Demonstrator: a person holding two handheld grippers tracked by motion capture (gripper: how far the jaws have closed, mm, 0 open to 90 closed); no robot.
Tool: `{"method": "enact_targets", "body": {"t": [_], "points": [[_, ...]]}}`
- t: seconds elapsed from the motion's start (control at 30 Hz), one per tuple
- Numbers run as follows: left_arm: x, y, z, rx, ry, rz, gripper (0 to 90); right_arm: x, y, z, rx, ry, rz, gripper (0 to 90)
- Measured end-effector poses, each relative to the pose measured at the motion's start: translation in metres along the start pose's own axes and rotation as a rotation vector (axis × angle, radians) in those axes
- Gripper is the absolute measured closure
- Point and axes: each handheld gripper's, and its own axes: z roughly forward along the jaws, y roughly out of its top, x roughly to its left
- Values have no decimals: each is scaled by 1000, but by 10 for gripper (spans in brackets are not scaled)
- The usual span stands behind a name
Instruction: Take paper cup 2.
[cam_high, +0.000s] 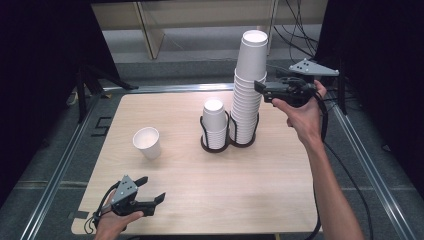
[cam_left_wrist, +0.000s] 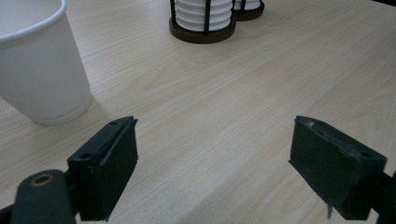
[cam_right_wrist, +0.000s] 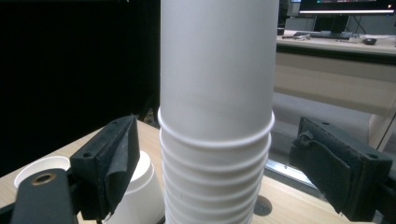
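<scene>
A tall stack of white paper cups (cam_high: 247, 95) stands in a black wire holder (cam_high: 243, 141) at the table's far middle. Beside it on the left a shorter stack (cam_high: 215, 122) sits in a second holder. My right gripper (cam_high: 260, 91) is raised to the tall stack's upper part, open. In the right gripper view its jaws flank the stack (cam_right_wrist: 217, 93) without touching it. A single white cup (cam_high: 147, 142) stands upright at the left. My left gripper (cam_high: 154, 187) is low near the front left edge, open and holding nothing, with the single cup (cam_left_wrist: 39, 70) ahead on its left.
The wooden table (cam_high: 210, 190) has metal rails along both sides. Black curtains hang left and right, and cables lie on the floor behind. The right gripper's cable (cam_high: 345, 175) trails off the table's right side.
</scene>
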Motion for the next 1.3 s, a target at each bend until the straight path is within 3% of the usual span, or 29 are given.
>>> {"method": "enact_targets", "body": {"t": [0.03, 0.1, 0.13, 0.27, 0.33, 0.47, 0.53, 0.57, 0.6, 0.73, 0.77, 0.8, 0.9, 0.93, 0.97, 1.0, 1.03, 1.07, 1.1, 1.17, 1.2, 1.3], "points": [[1, 0, 1, -8, -6, 13, 148, 0, 2, 2, -5, 3, 2, 152], [0, -1, 1, -5, -11, -8, 148, 0, 6, 6, -10, 2, -16, 152], [1, 0, 3, -18, -14, 10, 148, 0, 8, 8, -5, -2, -17, 152], [-1, -1, 3, 4, -18, 0, 148, 0, 16, 18, -7, -11, -7, 152], [-1, -1, 3, -1, -19, 21, 148, 0, 20, 23, -2, -9, -8, 152], [-2, -3, 4, 16, -23, 0, 148, 1, 26, 34, 7, -14, -13, 151], [-1, -2, 4, 18, -21, 25, 148, 2, 28, 39, 1, -16, -12, 148], [-3, -3, 4, 9, -24, -3, 148, 2, 29, 41, 4, -18, -10, 140], [-3, -3, 3, 16, -25, -7, 148, 3, 31, 44, 11, -25, -14, 132], [-2, -3, 3, 19, -24, 3, 148, 2, 36, 52, 3, -36, -24, 131], [1, -2, 3, 23, -22, 41, 148, 2, 38, 53, 4, -31, -7, 131], [1, -2, 3, 23, -23, 44, 148, 2, 40, 54, 5, -27, 1, 131], [0, -3, 3, 26, -23, 31, 148, 3, 43, 58, 24, -36, 3, 134], [-2, -3, 3, 15, -27, 1, 148, 2, 44, 60, 20, -36, -9, 136], [-2, -3, 3, 13, -26, -2, 148, 2, 44, 61, 23, -37, -6, 137], [-1, -2, 3, 10, -24, 26, 148, 3, 45, 62, 21, -31, 6, 142], [-1, -2, 3, 6, -25, 10, 148, 2, 45, 63, 19, -34, -4, 152], [0, -2, 3, 8, -23, 30, 148, 3, 45, 63, 27, -39, 3, 156], [-2, -3, 3, 6, -24, 2, 148, 2, 45, 63, 25, -37, 1, 159], [-2, -3, 3, 2, -25, -4, 148, 2, 45, 62, 26, -37, 1, 164], [1, -3, 3, 17, -22, 28, 148, 2, 46, 62, 24, -34, -6, 165], [-2, -3, 3, 5, -25, -2, 148, 2, 47, 62, 29, -40, -12, 170]]}}
